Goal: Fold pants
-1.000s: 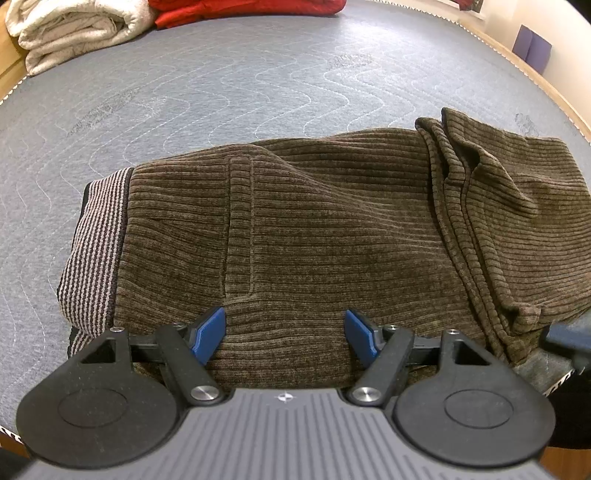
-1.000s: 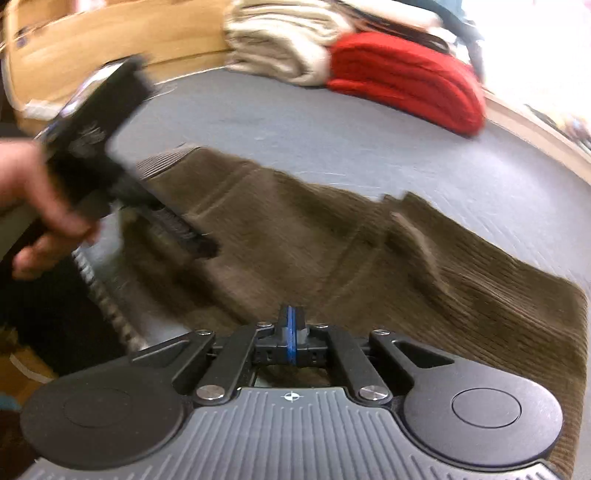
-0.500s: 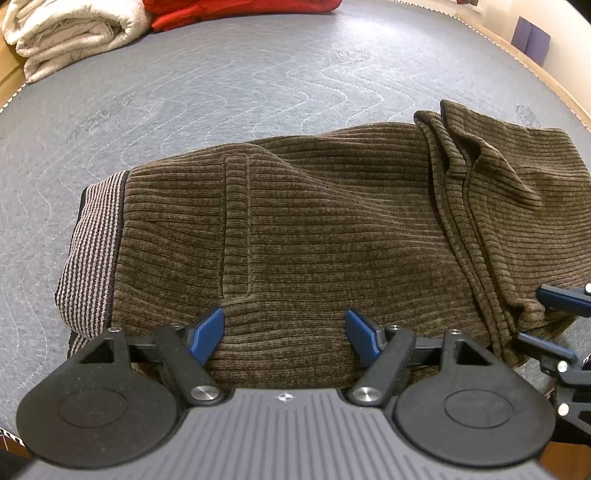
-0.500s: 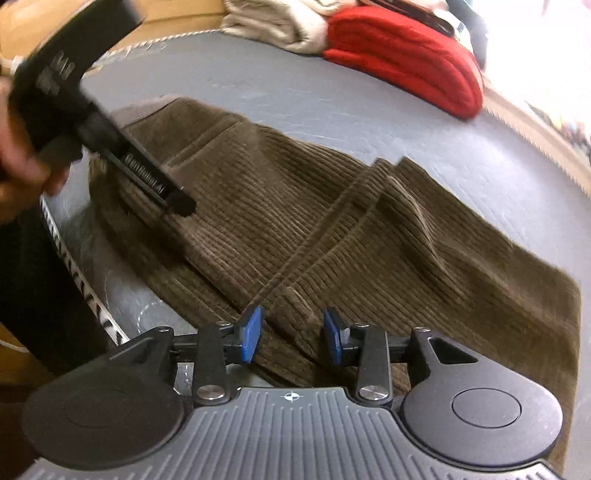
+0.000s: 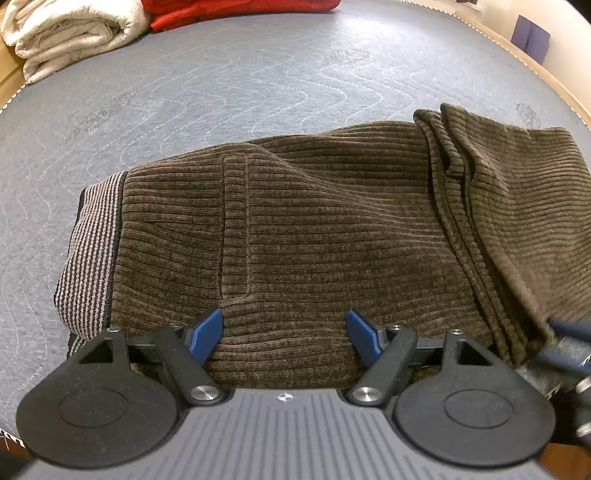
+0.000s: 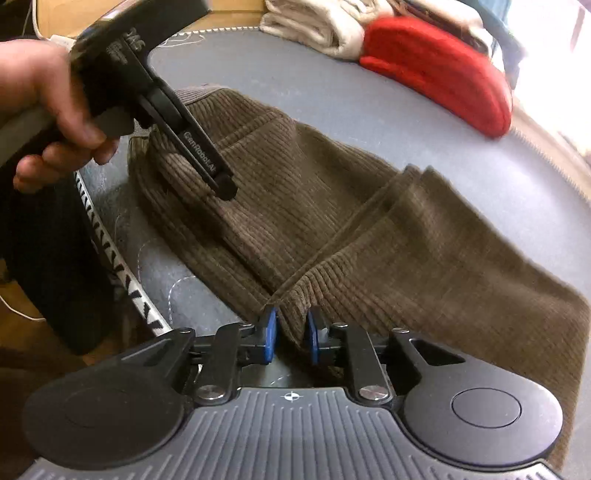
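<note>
Brown corduroy pants (image 5: pixel 332 229) lie folded lengthwise on the grey quilted mattress (image 5: pixel 221 85), striped waistband (image 5: pixel 92 254) at the left, legs bunched to the right. My left gripper (image 5: pixel 286 334) is open, its blue pads straddling the near edge of the pants close to the waist. In the right wrist view the pants (image 6: pixel 369 229) run from upper left to lower right. My right gripper (image 6: pixel 291 332) is open with a narrow gap, and a fold of the near edge sits between its pads. The left gripper (image 6: pixel 221 184) hovers over the waist end there.
Folded cream towels (image 5: pixel 70 33) and a red folded garment (image 5: pixel 236 7) lie at the far edge of the mattress. The same red garment (image 6: pixel 439 70) shows in the right wrist view. The mattress's near edge with zigzag trim (image 6: pixel 122 273) lies left of the right gripper.
My right gripper opened from fully shut and moved down onto the near edge of the pants, with the fold now between its pads. The left gripper stayed open in place.
</note>
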A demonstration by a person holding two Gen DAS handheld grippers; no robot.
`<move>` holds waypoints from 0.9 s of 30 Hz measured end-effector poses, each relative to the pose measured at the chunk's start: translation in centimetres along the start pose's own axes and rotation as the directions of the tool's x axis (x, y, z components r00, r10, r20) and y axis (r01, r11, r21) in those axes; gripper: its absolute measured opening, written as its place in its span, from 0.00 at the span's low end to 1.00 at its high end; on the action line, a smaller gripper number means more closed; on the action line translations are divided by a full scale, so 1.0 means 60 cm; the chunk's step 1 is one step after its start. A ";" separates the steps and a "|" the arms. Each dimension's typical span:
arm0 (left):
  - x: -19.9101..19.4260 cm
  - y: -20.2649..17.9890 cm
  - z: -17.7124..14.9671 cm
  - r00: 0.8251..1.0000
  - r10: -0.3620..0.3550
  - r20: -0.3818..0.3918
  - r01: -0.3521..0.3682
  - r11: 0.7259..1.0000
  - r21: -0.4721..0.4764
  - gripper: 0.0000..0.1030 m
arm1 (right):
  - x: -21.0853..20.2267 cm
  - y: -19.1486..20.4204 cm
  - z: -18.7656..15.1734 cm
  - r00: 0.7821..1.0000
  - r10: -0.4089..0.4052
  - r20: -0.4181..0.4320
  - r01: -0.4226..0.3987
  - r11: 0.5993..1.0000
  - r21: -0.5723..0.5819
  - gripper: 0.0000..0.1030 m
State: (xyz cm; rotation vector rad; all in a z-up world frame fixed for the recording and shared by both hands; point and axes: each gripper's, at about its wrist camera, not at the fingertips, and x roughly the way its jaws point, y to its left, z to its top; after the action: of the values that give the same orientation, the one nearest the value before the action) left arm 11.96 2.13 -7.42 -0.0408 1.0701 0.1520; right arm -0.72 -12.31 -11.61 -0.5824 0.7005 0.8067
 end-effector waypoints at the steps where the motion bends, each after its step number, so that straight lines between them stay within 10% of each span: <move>1: 0.000 -0.001 -0.001 1.000 0.002 0.001 -0.002 1.000 0.002 0.76 | -0.015 -0.007 0.007 0.999 0.002 0.039 -0.003 1.000 0.030 0.20; 5: 0.001 -0.008 -0.002 1.000 0.013 0.006 -0.013 1.000 0.010 0.77 | -0.048 -0.065 0.008 0.991 0.000 0.130 -0.033 0.969 0.246 0.26; 9: -0.004 -0.017 -0.008 0.999 0.038 0.029 -0.039 0.999 0.021 0.76 | 0.014 -0.087 -0.024 0.993 0.020 -0.113 0.014 0.956 0.294 0.29; 14: -0.053 -0.035 -0.005 0.977 -0.001 0.211 -0.011 0.998 0.055 0.47 | -0.058 -0.141 -0.019 0.998 -0.046 0.046 0.020 0.891 0.454 0.31; 17: -0.073 -0.050 0.006 0.955 -0.127 0.268 0.114 0.991 0.063 0.28 | -0.093 -0.203 -0.044 0.976 -0.214 0.037 0.147 0.777 0.612 0.38; 22: -0.066 -0.103 0.052 0.929 -0.250 0.271 0.248 0.968 0.042 0.28 | -0.098 -0.306 -0.137 0.874 -0.404 -0.269 0.456 0.494 0.740 0.38; 27: -0.013 -0.162 0.120 0.928 -0.257 0.269 0.275 0.961 -0.030 0.58 | -0.096 -0.358 -0.221 0.903 -0.291 -0.318 0.407 0.335 0.850 0.48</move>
State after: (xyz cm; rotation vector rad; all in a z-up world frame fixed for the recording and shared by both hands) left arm 19.25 -6.79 -3.68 -0.2206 0.7839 -0.0520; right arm 9.25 -36.19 -11.40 0.2615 0.9533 -0.1202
